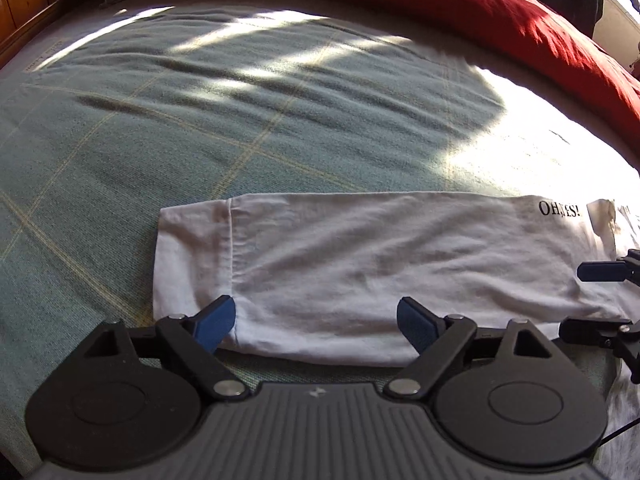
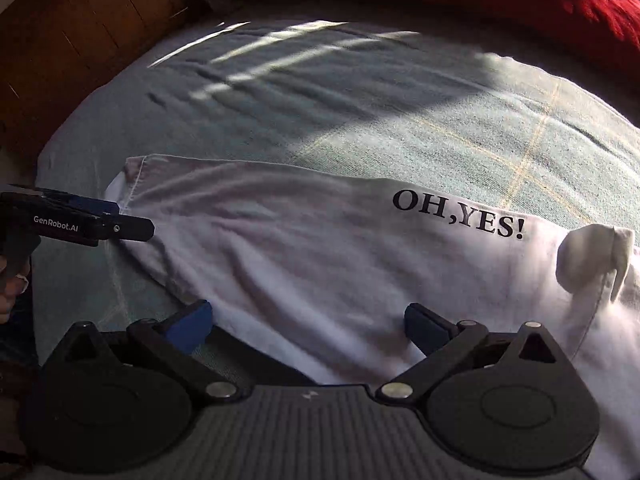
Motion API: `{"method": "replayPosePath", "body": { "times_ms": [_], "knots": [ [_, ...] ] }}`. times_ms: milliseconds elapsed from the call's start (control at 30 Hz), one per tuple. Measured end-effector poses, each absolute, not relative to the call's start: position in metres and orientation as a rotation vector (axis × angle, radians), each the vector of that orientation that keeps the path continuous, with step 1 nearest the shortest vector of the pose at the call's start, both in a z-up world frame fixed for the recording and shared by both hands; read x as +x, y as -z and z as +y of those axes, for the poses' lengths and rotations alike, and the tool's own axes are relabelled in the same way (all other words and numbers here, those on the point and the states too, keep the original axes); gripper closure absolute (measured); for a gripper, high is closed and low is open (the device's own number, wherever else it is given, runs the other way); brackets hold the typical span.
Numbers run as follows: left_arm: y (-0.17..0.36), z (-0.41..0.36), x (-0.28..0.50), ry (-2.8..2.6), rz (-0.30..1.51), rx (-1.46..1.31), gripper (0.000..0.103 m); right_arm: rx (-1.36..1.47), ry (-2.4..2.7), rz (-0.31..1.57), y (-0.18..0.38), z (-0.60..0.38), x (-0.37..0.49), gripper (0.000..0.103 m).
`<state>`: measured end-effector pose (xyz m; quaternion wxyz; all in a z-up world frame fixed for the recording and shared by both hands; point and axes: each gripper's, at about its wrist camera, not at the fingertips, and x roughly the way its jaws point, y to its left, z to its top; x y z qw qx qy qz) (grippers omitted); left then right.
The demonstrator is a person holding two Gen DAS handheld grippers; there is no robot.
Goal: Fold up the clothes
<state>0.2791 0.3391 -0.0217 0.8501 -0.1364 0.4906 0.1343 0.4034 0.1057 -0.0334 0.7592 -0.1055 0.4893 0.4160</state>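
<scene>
Shirt (image 1: 360, 268), white and limp, lies as a long folded strip on the green blanket (image 1: 160, 120); light, it will sag, so I'd pinch its near hem; my left gripper (image 1: 316, 322) and right gripper (image 2: 308, 326) gape, holding nothing

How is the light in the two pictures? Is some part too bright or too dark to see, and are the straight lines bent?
Left wrist view: strong sun washes out the blanket right of centre, while the white T-shirt lies in softer shade. Right wrist view: darker overall, with the wooden furniture nearly lost in shadow, yet the "OH,YES!" print stays sharp. Both views: the fisheye lens bows the blanket's lines and edges.
</scene>
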Motion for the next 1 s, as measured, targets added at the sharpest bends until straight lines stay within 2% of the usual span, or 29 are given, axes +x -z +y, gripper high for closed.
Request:
{"method": "replayPosePath", "body": {
  "times_ms": [367, 533, 633, 867, 1000],
  "knots": [
    [0.029, 0.330, 0.295, -0.236, 0.998, -0.303, 0.014, -0.286, -0.587, 0.928, 0.026, 0.052, 0.473, 0.000],
    [0.034, 0.333, 0.299, -0.232, 1.014, -0.298, 0.014, -0.313, -0.588, 0.943, 0.057, 0.068, 0.501, 0.000],
    [0.029, 0.335, 0.302, -0.236, 1.001, -0.285, 0.014, -0.272, -0.552, 0.964, 0.055, 0.069, 0.516, 0.000],
    [0.026, 0.333, 0.305, -0.226, 0.978, -0.308, 0.014, -0.149, -0.582, 0.988, 0.010, 0.049, 0.480, 0.000],
    [0.027, 0.328, 0.306, -0.212, 0.975, -0.320, 0.014, -0.187, -0.593, 1.055, 0.041, 0.065, 0.478, 0.000]
  ]
}}
